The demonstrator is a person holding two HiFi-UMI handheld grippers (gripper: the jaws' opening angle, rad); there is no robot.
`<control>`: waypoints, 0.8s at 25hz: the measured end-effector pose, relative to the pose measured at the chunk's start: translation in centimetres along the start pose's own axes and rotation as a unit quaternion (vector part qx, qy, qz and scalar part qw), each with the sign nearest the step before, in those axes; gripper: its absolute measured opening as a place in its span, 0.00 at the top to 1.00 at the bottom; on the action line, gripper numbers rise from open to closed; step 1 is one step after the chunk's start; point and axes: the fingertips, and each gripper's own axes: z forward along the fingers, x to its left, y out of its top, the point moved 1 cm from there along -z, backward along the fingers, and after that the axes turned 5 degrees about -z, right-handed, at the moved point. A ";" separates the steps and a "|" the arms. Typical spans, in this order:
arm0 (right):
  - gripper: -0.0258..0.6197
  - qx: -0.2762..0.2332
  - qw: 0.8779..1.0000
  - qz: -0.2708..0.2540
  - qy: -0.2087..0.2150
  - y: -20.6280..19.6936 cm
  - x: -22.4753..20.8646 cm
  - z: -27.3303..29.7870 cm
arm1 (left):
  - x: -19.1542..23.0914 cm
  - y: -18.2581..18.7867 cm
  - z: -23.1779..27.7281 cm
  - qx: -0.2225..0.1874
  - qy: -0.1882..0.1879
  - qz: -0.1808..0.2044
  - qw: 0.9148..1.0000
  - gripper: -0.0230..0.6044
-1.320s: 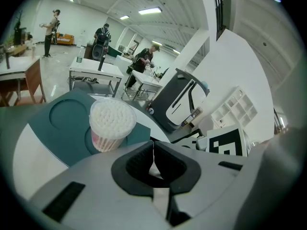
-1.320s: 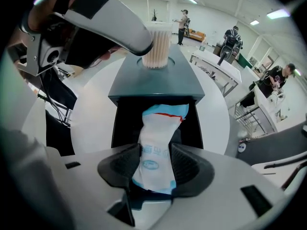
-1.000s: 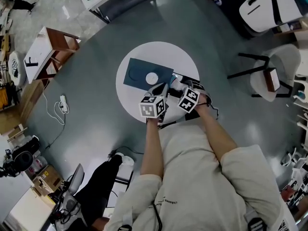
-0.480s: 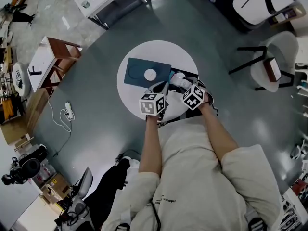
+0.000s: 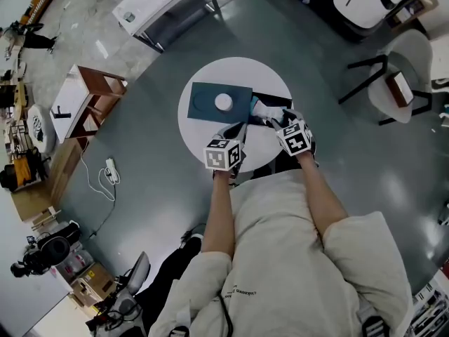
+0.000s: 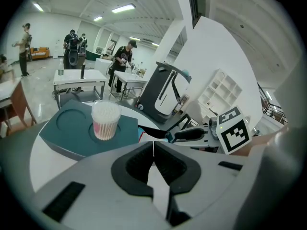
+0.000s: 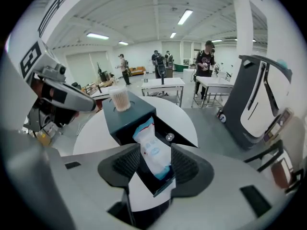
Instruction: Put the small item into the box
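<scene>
A white and blue packet (image 7: 152,150) sits between the jaws of my right gripper (image 7: 153,159), which is shut on it. The packet hangs over the open black end (image 7: 180,133) of the dark teal box (image 7: 127,114). In the head view the right gripper (image 5: 270,115) reaches over that black end (image 5: 272,97) on the round white table (image 5: 203,142). My left gripper (image 5: 235,133) hovers near the table's front, jaws shut with nothing in them (image 6: 153,150). A cup of cotton swabs (image 6: 105,121) stands in a round recess on the box top (image 5: 207,100).
Around the table are a brown-and-white side table (image 5: 88,97) at the left, a white bench (image 5: 165,2) behind, and chairs (image 5: 400,79) at the right. A cable with a power strip (image 5: 109,170) lies on the grey floor. People stand at tables far off (image 6: 122,61).
My right gripper has moved forward and right with the packet, out over the box's black open end. The left gripper has stayed near the table's front.
</scene>
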 end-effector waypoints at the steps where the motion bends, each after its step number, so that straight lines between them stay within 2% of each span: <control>1: 0.62 -0.007 1.000 0.011 -0.005 -0.1 0.1 -0.3 | 0.2 -0.4 -0.3 0.001 0.001 0.001 1.000 0.93; 5: 0.62 -0.024 0.999 0.038 -0.018 -1.3 0.7 -1.0 | 0.4 -1.4 -1.0 -0.002 -0.002 -0.003 1.000 0.93; 10: 0.62 -0.032 0.997 0.071 -0.020 -2.7 1.1 -2.3 | -0.3 -1.6 -1.1 0.000 -0.007 0.020 1.000 0.93; 15: 0.62 -0.039 0.993 0.106 -0.020 -3.6 0.7 -3.1 | -1.1 -2.1 -0.9 0.004 -0.017 0.024 1.000 0.93; 20: 0.68 -0.042 0.991 0.128 -0.020 -4.2 0.4 -3.7 | -1.9 -2.6 -0.9 0.008 -0.024 0.030 0.999 0.93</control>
